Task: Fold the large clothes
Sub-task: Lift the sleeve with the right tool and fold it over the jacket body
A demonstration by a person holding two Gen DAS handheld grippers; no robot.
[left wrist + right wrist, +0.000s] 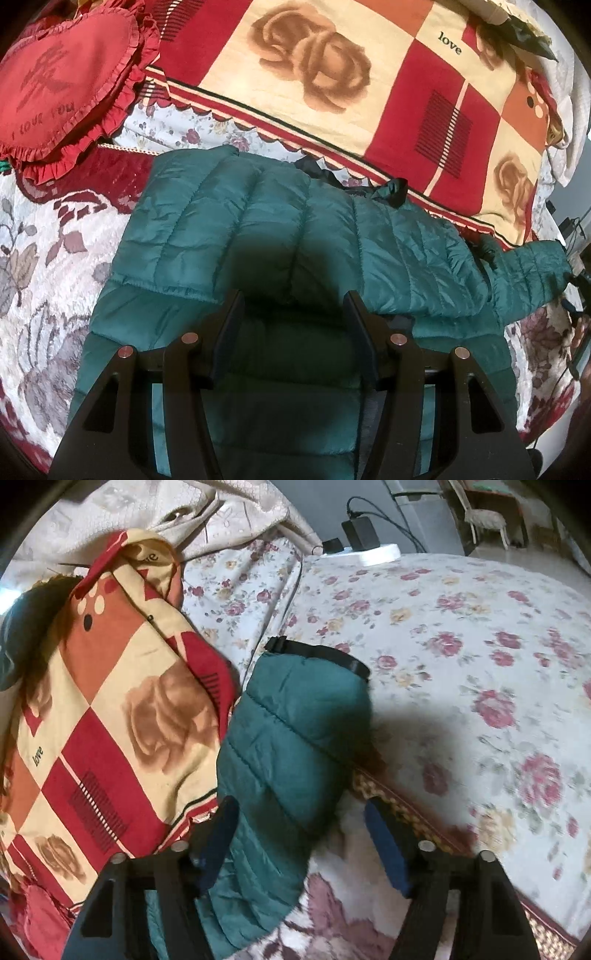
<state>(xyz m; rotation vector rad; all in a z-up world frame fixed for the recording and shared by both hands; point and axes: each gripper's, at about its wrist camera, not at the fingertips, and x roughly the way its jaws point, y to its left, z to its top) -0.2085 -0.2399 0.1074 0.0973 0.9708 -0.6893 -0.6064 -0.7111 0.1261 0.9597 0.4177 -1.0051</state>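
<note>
Both grippers are hovering open: left gripper (pixel 293 332) steadying over the quilted teal puffer jacket (pixel 258 229), right gripper (pixel 301 834) straddling its outstretched sleeve (pixel 291 731), likely for folding inward.

jacket (pixel 258 229): lies flat on bed (pixel 44 258) | quilt (pixel 332 74): behind jacket, on bed | heart cushion (pixel 66 81): left of quilt, behind jacket | sleeve (pixel 295 720): right of quilt, on bed | charger (pixel 360 533): beyond bed's far edge

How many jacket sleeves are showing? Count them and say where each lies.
2. One sleeve is folded across the green jacket. The other sleeve stretches out over the floral bedspread, beside the rose blanket.
</note>
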